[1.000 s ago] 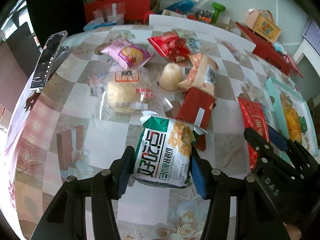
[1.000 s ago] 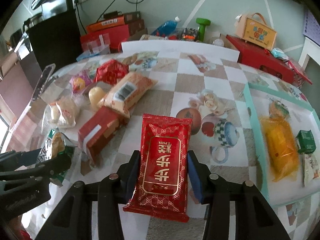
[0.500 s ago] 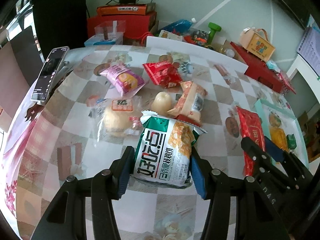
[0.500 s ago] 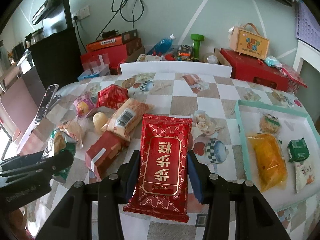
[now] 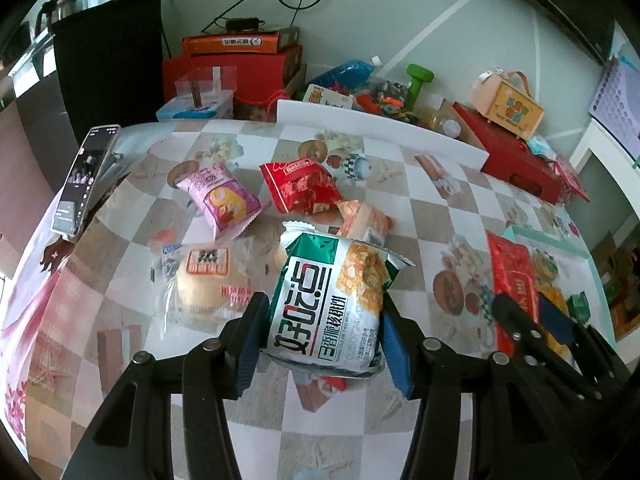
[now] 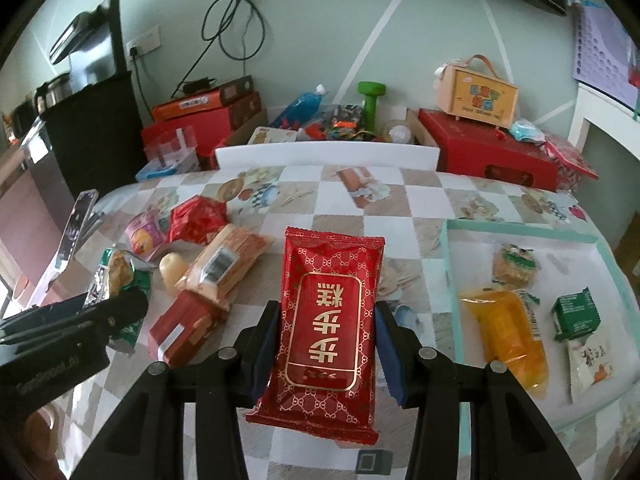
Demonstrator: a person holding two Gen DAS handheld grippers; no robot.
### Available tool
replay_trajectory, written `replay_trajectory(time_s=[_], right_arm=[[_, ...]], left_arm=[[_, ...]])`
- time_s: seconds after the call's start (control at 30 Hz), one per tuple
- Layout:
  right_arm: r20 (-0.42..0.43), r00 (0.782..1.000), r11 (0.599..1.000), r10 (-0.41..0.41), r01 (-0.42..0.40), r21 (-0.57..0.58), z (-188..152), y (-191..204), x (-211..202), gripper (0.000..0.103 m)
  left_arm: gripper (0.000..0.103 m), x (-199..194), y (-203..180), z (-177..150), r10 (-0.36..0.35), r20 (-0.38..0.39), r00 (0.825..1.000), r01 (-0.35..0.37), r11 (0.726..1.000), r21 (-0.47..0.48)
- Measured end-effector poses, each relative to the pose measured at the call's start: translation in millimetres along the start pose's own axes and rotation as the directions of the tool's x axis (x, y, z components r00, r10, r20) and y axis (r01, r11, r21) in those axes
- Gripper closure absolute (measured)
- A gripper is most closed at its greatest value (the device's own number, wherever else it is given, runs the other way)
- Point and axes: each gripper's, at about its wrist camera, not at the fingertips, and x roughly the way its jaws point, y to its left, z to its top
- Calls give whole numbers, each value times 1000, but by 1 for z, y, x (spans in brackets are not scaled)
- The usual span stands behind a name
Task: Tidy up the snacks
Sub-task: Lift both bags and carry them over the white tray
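The red packet (image 6: 326, 328) sat pinched between the pads of the right gripper (image 6: 326, 344), lifted clear of the desk (image 6: 400, 208), its long axis running straight ahead along the fingers. The green-and-white packet (image 5: 328, 304) was clamped the same way in the left gripper (image 5: 320, 344), also off the desk and lengthwise to the fingers. The teal tray (image 6: 452, 264), already holding an orange packet (image 6: 508, 336) and a small green packet (image 6: 576, 314), lay ahead and to the right of the right gripper. That gripper looked nearer the tray, so its packet probably went in first, with the left crossing further over the loose snacks.
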Motion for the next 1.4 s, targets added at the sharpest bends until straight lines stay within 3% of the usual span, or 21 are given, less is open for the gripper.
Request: replay_trajectory(time_s=[0.27, 0.7, 1.1, 1.4], right_arm=[[44, 998, 998, -40, 38, 50, 12, -28, -7, 54], [70, 989, 968, -131, 112, 226, 21, -107, -21, 54], [66, 967, 898, -245, 201, 391, 16, -187, -37, 54], [26, 947, 837, -321, 271, 475, 1, -236, -40, 54]], left_arm=[[48, 12, -18, 15, -20, 1, 1000, 20, 1000, 10], [48, 17, -79, 18, -69, -8, 998, 70, 986, 153], [48, 16, -134, 16, -106, -6, 994, 104, 960, 261], [48, 24, -193, 13, -179, -33, 983, 180, 928, 327]])
